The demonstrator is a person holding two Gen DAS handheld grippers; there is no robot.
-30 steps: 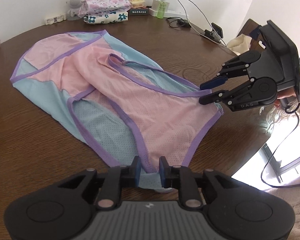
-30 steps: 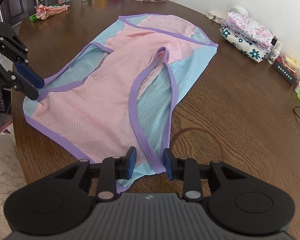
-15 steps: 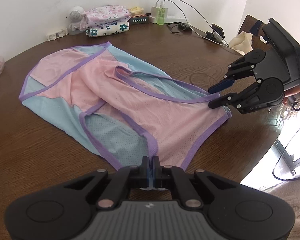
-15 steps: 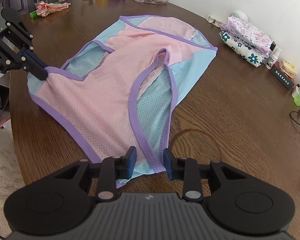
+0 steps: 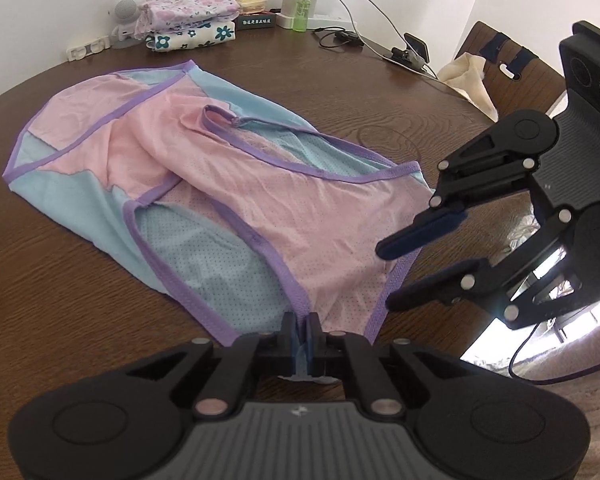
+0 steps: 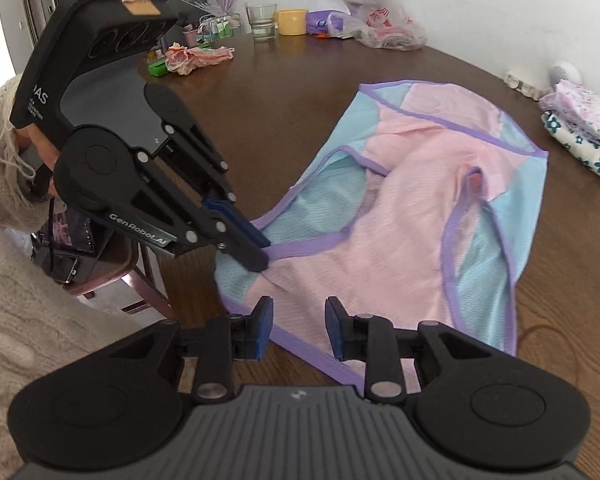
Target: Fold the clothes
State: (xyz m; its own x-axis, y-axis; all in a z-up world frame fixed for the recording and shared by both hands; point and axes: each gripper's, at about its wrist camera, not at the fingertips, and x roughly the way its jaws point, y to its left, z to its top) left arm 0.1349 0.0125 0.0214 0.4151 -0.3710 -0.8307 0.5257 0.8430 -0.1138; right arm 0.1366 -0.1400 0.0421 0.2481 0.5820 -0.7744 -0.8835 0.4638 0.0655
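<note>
The left tool [image 5: 300, 328], whose pads stood apart around the hem a second ago, is now clamped tight on the near blue corner of the pink, blue and purple-trimmed mesh garment [image 5: 260, 208], a small tuft of fabric pinched between its pads. The right tool [image 6: 298, 328] has swung in from the far corner toward its partner; its jaws are part open and closing slightly, with the purple hem lying under the gap but not yet pinched. In the left view it hangs at about three o'clock, just above the hem. The garment lies spread flat on the dark brown wooden tabletop [image 5: 60, 300], stretching away toward eleven o'clock. One corner is secured, so the fold likely waits on the second grip. Folded floral cloths [image 5: 188, 20] sit at twelve o'clock by the wall.
</note>
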